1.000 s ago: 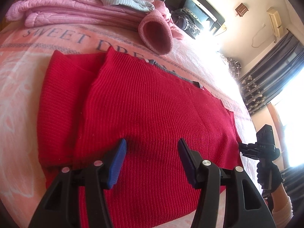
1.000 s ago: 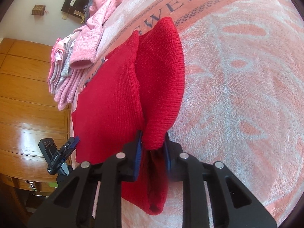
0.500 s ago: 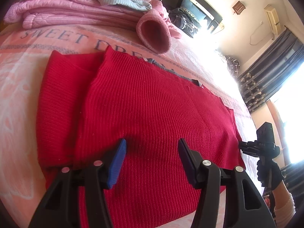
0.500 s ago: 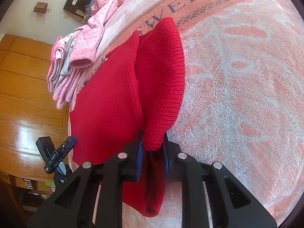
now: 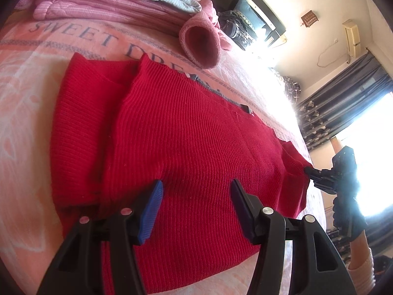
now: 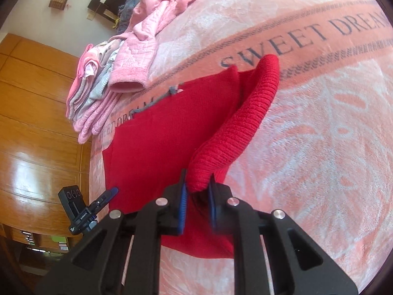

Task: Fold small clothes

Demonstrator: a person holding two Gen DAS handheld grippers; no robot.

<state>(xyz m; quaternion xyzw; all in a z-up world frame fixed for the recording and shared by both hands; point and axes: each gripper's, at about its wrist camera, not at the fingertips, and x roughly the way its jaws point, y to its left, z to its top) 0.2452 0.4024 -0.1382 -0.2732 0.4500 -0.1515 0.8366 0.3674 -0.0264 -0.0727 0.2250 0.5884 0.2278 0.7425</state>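
A red knit sweater lies flat on the pink blanket, one sleeve folded in at its left side. My left gripper hovers open just above its near hem, nothing between the fingers. In the right wrist view the same red sweater spreads to the left, and my right gripper is shut on the end of its right sleeve, which is lifted off the blanket in an arch. The right gripper also shows at the sweater's far right edge in the left wrist view.
A stack of folded pink and striped clothes sits behind the sweater, a pink cuff hanging toward it. The blanket stretches open to the right. A wooden wardrobe stands past the bed's left edge. Curtains hang by a bright window.
The right gripper has lifted the sleeve end higher and swung it inward toward the sweater body. The left gripper has held nearly still, open over the hem.
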